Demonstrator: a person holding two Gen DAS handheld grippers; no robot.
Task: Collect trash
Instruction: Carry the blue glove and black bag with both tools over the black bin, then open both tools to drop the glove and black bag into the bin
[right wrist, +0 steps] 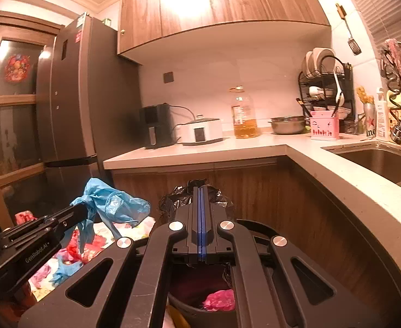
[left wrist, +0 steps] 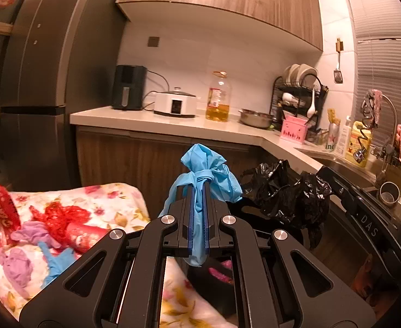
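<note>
My left gripper (left wrist: 199, 188) is shut on a knotted blue glove (left wrist: 206, 175) and holds it in the air above the table edge; it also shows in the right wrist view (right wrist: 113, 205). My right gripper (right wrist: 202, 191) is shut on the rim of the black trash bag (right wrist: 197, 194), which also shows in the left wrist view (left wrist: 282, 188). The bag lines a bin (right wrist: 200, 311) below with pink trash (right wrist: 219, 299) inside. More trash lies on the floral tablecloth (left wrist: 113, 199): red plastic (left wrist: 64, 216), purple gloves (left wrist: 17, 268) and a blue glove (left wrist: 55, 262).
A kitchen counter (right wrist: 227, 147) runs behind with an air fryer (left wrist: 128, 87), cooker (left wrist: 176, 104), oil bottle (left wrist: 218, 98), metal bowl (left wrist: 256, 117) and dish rack (left wrist: 298, 95). A sink (right wrist: 386, 161) is at the right, a fridge (left wrist: 50, 68) at the left.
</note>
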